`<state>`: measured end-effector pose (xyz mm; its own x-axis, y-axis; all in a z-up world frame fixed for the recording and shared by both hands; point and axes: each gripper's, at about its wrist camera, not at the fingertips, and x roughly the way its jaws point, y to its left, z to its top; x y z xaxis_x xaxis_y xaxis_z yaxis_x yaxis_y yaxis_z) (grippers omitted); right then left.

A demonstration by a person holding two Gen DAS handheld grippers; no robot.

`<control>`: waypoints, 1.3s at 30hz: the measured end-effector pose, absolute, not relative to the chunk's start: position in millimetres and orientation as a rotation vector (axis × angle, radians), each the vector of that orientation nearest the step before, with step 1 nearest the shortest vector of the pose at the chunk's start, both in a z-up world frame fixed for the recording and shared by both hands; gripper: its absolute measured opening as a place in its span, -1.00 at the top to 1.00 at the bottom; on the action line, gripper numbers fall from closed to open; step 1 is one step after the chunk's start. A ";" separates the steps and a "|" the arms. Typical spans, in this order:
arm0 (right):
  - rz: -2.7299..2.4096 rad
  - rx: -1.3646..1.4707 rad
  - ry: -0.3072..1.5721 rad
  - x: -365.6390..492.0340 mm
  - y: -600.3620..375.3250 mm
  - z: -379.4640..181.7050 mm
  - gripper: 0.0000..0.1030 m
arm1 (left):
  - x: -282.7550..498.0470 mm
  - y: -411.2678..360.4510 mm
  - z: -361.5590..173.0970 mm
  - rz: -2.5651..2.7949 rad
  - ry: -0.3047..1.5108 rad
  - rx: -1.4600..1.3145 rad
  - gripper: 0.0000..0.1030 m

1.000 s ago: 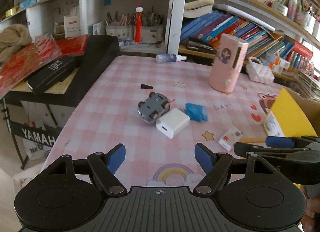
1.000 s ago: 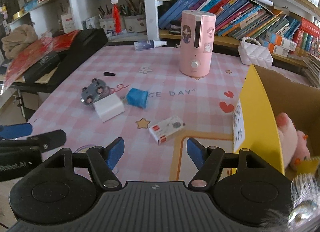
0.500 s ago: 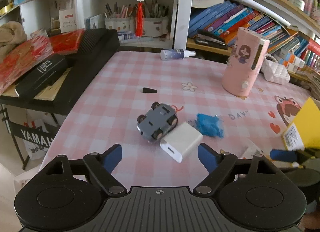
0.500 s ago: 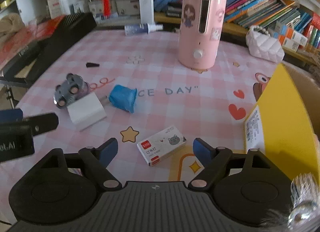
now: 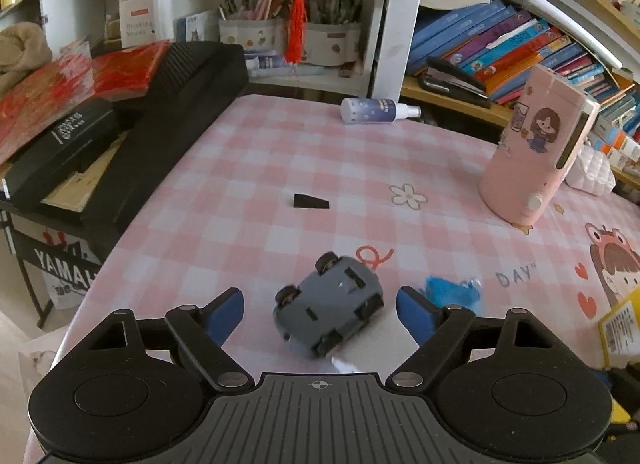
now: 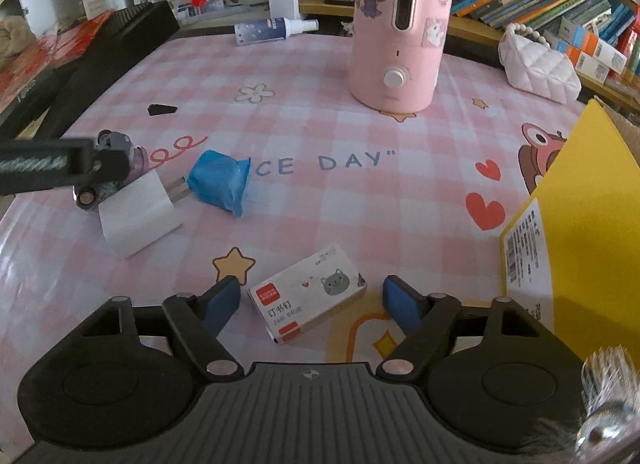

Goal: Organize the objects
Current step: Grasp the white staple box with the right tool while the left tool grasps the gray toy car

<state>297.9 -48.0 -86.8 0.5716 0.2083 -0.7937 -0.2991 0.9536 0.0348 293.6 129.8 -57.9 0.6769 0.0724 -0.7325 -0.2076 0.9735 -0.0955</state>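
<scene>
A grey toy car (image 5: 330, 310) lies upside down on the pink checked table, between the blue fingers of my left gripper (image 5: 320, 310), which is open and clear of it on both sides. In the right wrist view the car (image 6: 114, 161) is partly hidden behind a left finger (image 6: 60, 167). A white charger plug (image 6: 138, 219) and a crumpled blue wrapper (image 6: 218, 181) lie beside it. My right gripper (image 6: 312, 298) straddles a small staples box (image 6: 308, 298); its jaws are closing, with gaps still showing on both sides.
A tall pink humidifier (image 6: 398, 23) stands mid-table, with a spray bottle (image 6: 272, 29) and a small black wedge (image 6: 162, 109) further back. A yellow-flapped cardboard box (image 6: 580, 232) stands at the right. A black keyboard case (image 5: 160, 119) borders the left edge, bookshelves behind.
Both grippers have moved forward and down over the table. The left now has the toy car between its fingers; the right has come over the staples box and narrowed.
</scene>
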 end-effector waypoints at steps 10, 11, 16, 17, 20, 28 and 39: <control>0.368 -0.115 0.909 296.6 -44.1 -84.0 -0.13 | 300.6 129.9 -63.5 0.105 0.832 -0.181 -0.17; 0.370 -0.114 0.907 296.1 -44.1 -83.4 -0.13 | 296.6 130.4 -61.4 0.103 0.823 -0.179 -0.17; 0.377 -0.109 0.884 290.7 -45.0 -76.1 -0.13 | 274.4 134.4 -47.4 0.110 0.782 -0.186 -0.17; 0.378 -0.108 0.881 289.2 -45.2 -74.6 -0.13 | 269.1 135.9 -44.6 0.110 0.774 -0.193 -0.17; 0.381 -0.102 0.874 284.6 -45.4 -70.0 -0.13 | 253.5 139.3 -35.8 0.112 0.753 -0.200 -0.17; 0.391 -0.088 0.850 264.4 -46.1 -57.7 -0.13 | 211.2 133.7 -26.0 0.086 0.758 -0.218 -0.17; 0.381 -0.053 0.811 228.5 -57.9 -34.3 -0.13 | 162.8 121.0 -16.5 0.009 0.760 -0.243 -0.17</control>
